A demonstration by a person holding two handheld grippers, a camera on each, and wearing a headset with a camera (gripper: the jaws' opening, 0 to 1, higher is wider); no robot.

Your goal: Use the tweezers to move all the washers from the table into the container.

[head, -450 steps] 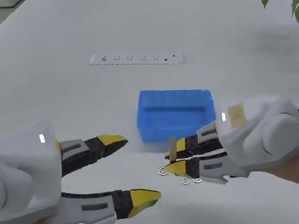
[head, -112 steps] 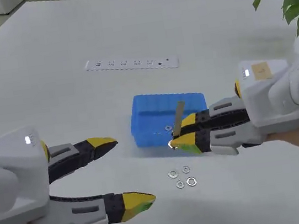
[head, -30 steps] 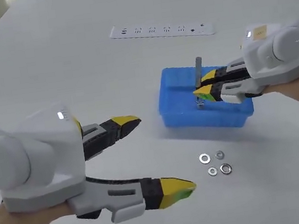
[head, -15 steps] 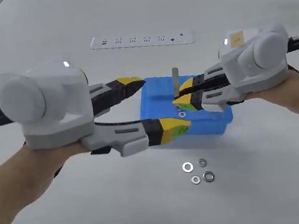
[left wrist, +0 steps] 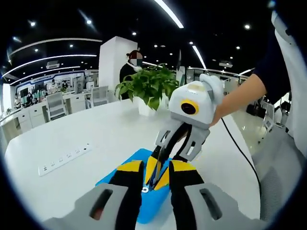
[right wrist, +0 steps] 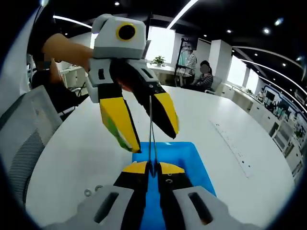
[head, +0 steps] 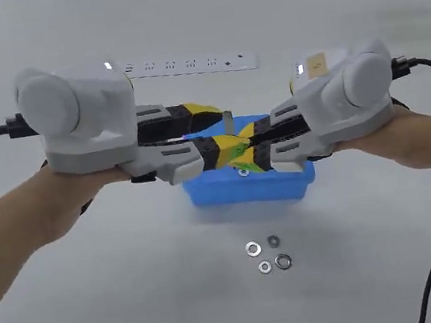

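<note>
Right gripper fingers grasp tweezers over container; left gripper fingers released

I can read no words, brand or number anywhere. A small yellow label is stuck on the top of the housing of my right tongs, with a dark mark on it too small to make out. The white power strip on the worktop carries no lettering I can make out. Far beyond the power strip, in the left gripper view, a blue band on the wall may hold characters, but they are blurred.
</note>
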